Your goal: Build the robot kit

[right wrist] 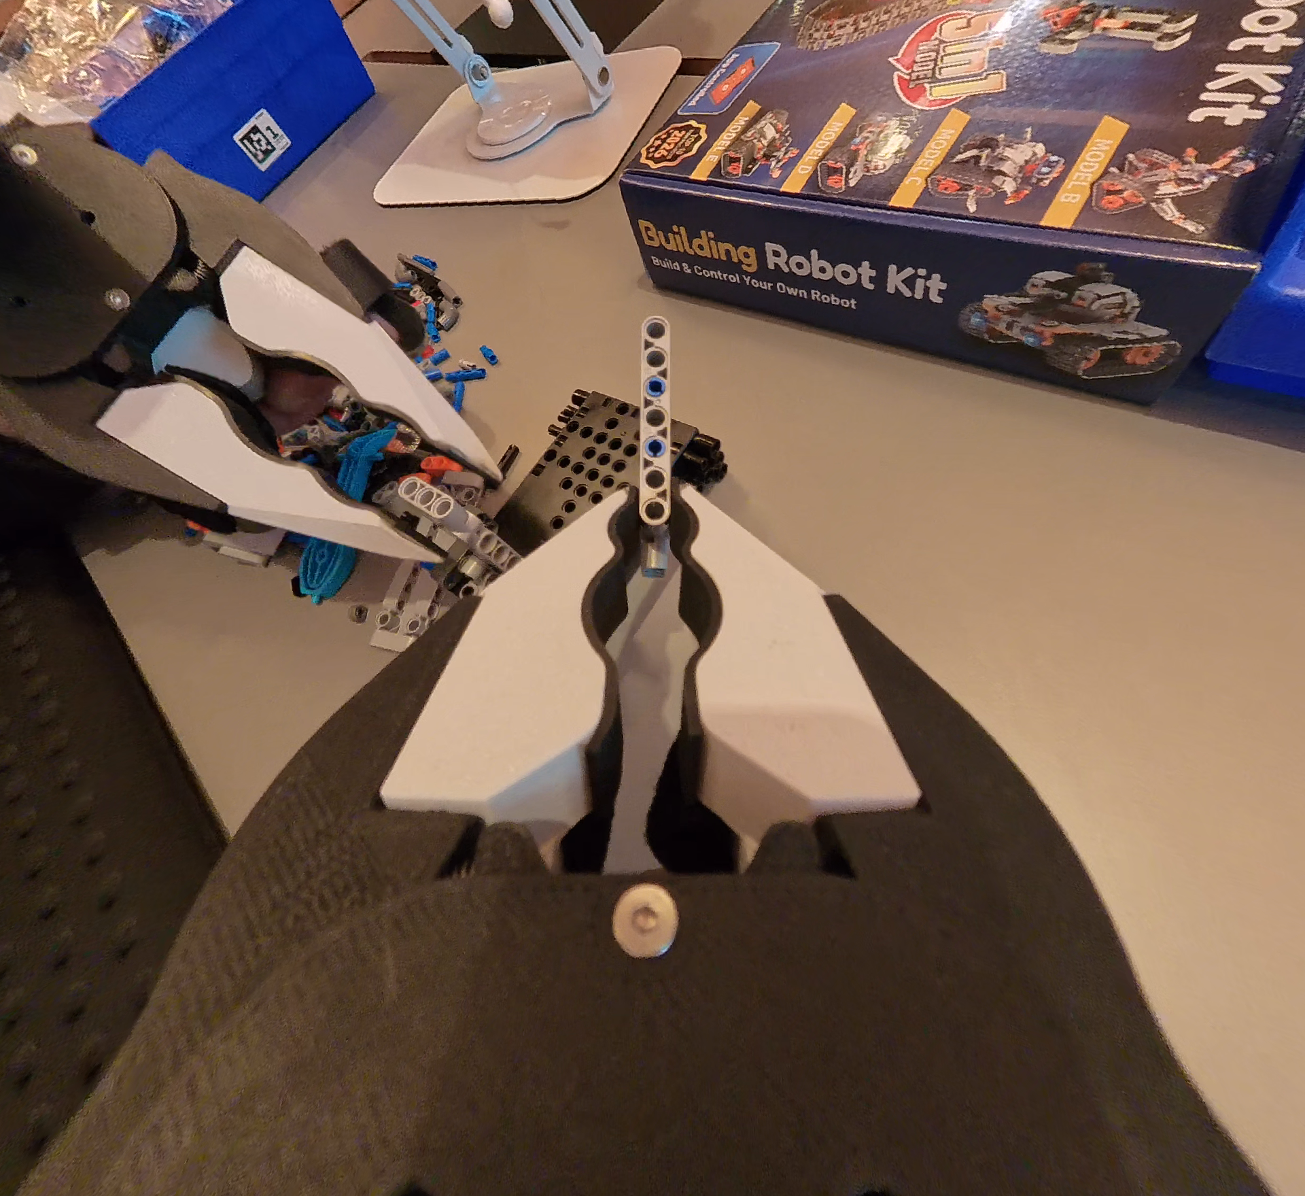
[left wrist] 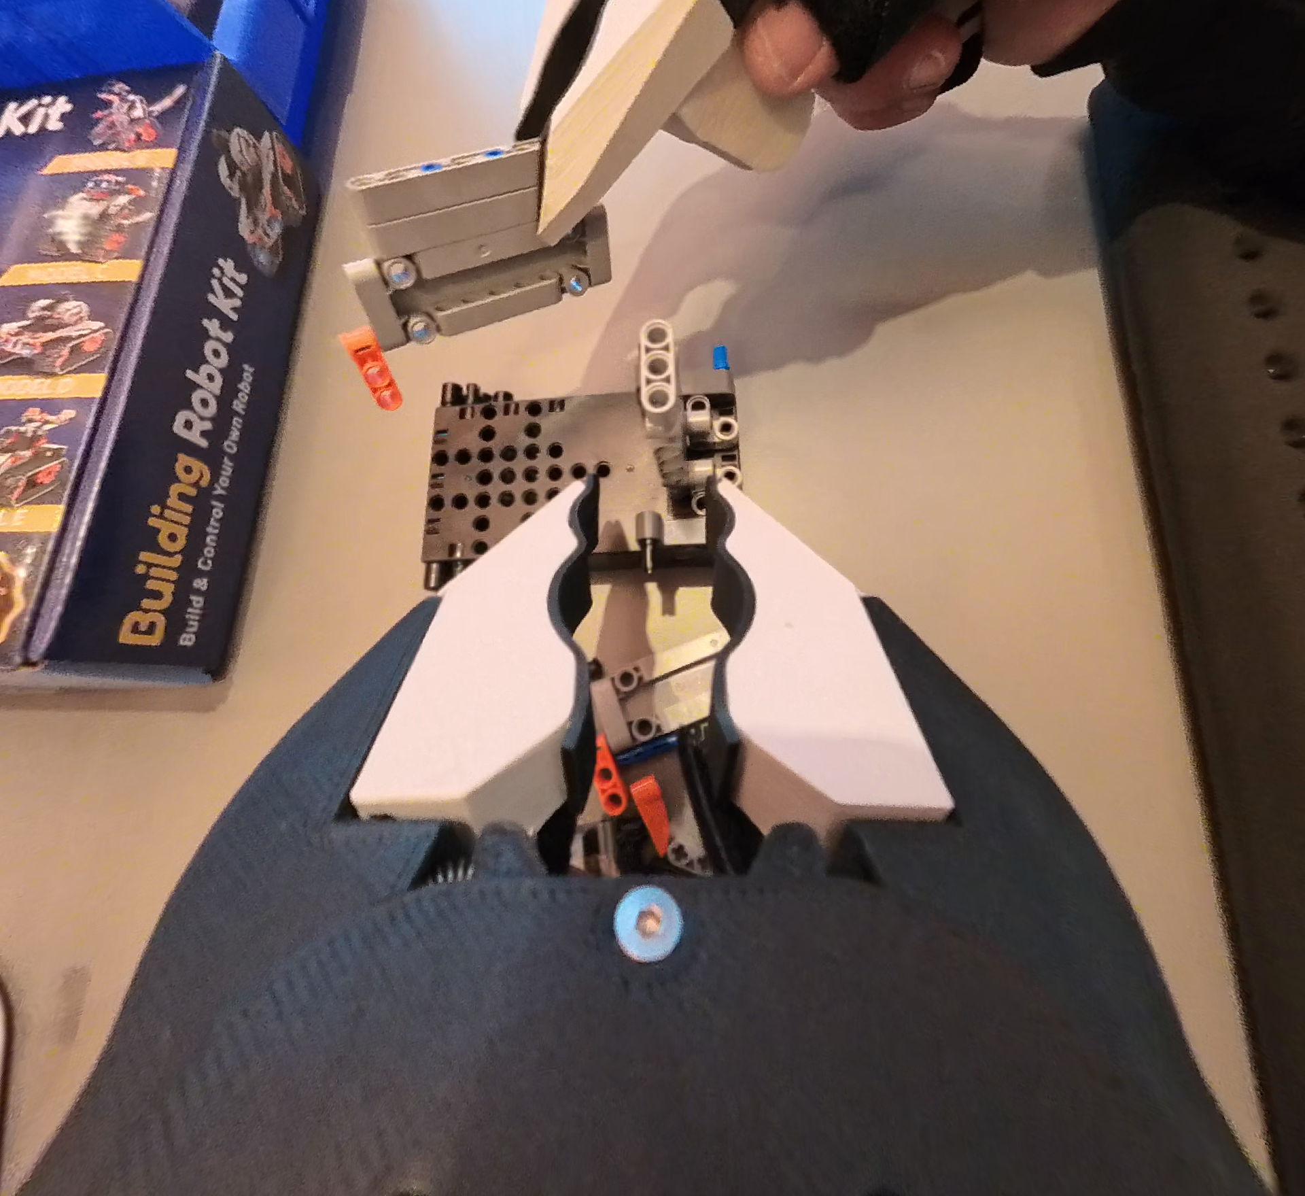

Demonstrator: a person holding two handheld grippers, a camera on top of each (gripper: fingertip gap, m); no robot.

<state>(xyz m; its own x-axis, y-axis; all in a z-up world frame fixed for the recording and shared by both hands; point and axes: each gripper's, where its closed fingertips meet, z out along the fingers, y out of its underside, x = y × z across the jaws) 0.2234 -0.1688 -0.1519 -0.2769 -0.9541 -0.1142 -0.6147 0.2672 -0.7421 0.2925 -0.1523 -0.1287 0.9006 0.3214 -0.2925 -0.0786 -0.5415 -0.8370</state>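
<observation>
Since the right gripper (right wrist: pixel 653 512) is the busy one, I'll start there; its tongs are pressed together on a grey beam assembly (left wrist: pixel 480 244), pinching one end of it. My left wrist view shows that assembly as a stack of grey beams with blue pins, held up off the table (left wrist: pixel 883 526); the right wrist view only gives me a thin light-grey holed strip seen edge-on, sticking out past the fingertips.

Right below and beside it lies a black perforated plate (left wrist: pixel 494 470) flat on the table, with a small white three-hole beam (left wrist: pixel 657 378) and some grey connectors standing on one corner; a little orange piece (left wrist: pixel 374 371) sits just off the plate's far edge.

My left gripper (left wrist: pixel 653 491) hangs over that plate with its tongs spread; the tips straddle the corner with the grey connectors, but I can't tell if they're actually touching anything. A pile of loose parts (right wrist: pixel 452 371), blue, grey and orange, sits under and behind it.

Further out there's a dark blue kit box (right wrist: pixel 918 286) with big yellow-and-white lettering on its side, yellow label strips and pictures of little robot models on its lid; then a blue bin (right wrist: pixel 240 74) with a small black-and-white square sticker, and a white stand (right wrist: pixel 529 124) on a flat base.
</observation>
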